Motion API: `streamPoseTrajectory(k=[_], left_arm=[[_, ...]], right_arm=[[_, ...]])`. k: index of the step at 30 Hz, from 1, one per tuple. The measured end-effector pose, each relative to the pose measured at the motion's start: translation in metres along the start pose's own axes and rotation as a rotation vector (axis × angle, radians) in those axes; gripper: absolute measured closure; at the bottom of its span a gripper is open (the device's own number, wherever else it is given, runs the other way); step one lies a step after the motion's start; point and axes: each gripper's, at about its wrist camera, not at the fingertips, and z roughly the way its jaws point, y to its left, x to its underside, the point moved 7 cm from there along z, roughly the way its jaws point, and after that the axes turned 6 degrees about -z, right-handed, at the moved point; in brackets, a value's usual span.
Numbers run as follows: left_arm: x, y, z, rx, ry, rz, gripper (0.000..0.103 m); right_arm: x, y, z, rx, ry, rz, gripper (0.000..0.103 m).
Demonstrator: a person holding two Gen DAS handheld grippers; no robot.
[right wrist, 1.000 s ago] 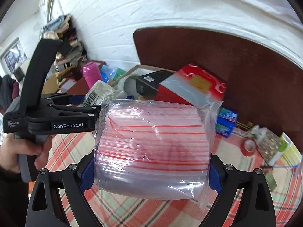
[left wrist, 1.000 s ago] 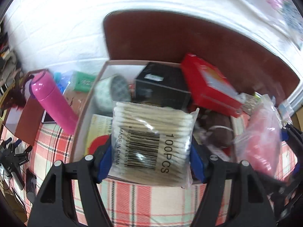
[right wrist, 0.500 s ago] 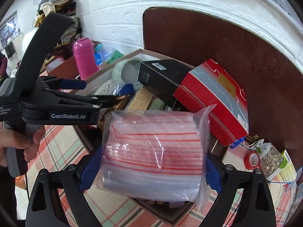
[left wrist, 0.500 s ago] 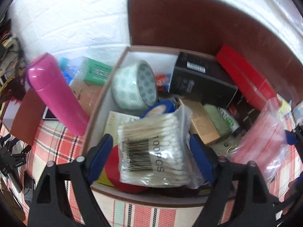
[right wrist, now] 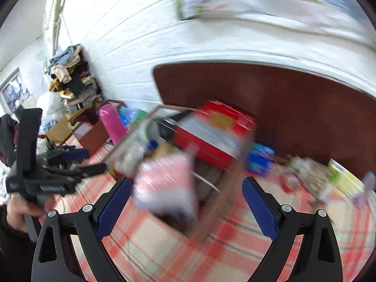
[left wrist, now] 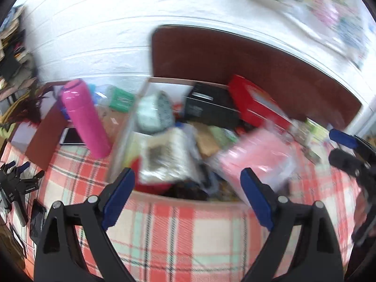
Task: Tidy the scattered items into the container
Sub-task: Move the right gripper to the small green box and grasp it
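Observation:
The open box (left wrist: 141,89) stands on the checked cloth, full of items. The pack of cotton swabs (left wrist: 166,155) lies in its near left part. The pink-striped bag of zip bags (left wrist: 256,157) lies at its near right; it also shows blurred in the right wrist view (right wrist: 164,183). My left gripper (left wrist: 188,197) is open and empty, just in front of the box. My right gripper (right wrist: 185,209) is open and empty, pulled back from the box (right wrist: 221,199). The right gripper also shows at the right edge of the left wrist view (left wrist: 347,150).
A pink bottle (left wrist: 84,117) stands left of the box, with a phone (left wrist: 71,136) beside it. A red box (left wrist: 256,103) and a black box (left wrist: 209,108) sit at the back of the container. Small items (right wrist: 305,171) lie on the cloth to the right. A dark headboard (left wrist: 235,54) stands behind.
Both grippers opened and let go: the cotton swabs and the zip bags dropped into the box. Both grippers then drew back toward me.

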Motion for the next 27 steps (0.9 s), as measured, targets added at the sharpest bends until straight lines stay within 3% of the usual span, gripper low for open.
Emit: streamPoseTrajectory(k=[4, 7, 10, 13, 16, 20, 27], left_arm=[[0.029, -0.064, -0.001, 0.075, 0.052, 0.083, 0.011], [0.047, -0.121, 0.010, 0.116, 0.073, 0.159, 0.011], [0.061, -0.171, 0.029, 0.169, 0.093, 0.204, 0.011], [0.075, -0.218, 0.047, 0.205, 0.099, 0.240, 0.011], [0.082, -0.241, 0.058, 0.236, 0.098, 0.225, 0.011], [0.086, -0.253, 0.066, 0.279, 0.102, 0.176, 0.011], [0.108, -0.265, 0.067, 0.271, 0.104, 0.216, 0.011]], right_arm=[[0.052, -0.083, -0.052, 0.102, -0.019, 0.137, 0.007], [0.102, -0.146, -0.076, 0.159, 0.018, 0.270, 0.007], [0.149, -0.183, -0.093, 0.131, 0.029, 0.345, 0.007], [0.171, -0.194, -0.091, 0.118, 0.060, 0.270, 0.007], [0.177, -0.204, -0.071, 0.110, 0.112, 0.172, 0.007], [0.167, -0.218, -0.023, 0.061, 0.163, 0.070, 0.007], [0.138, -0.227, 0.056, 0.121, 0.217, -0.145, 0.007]])
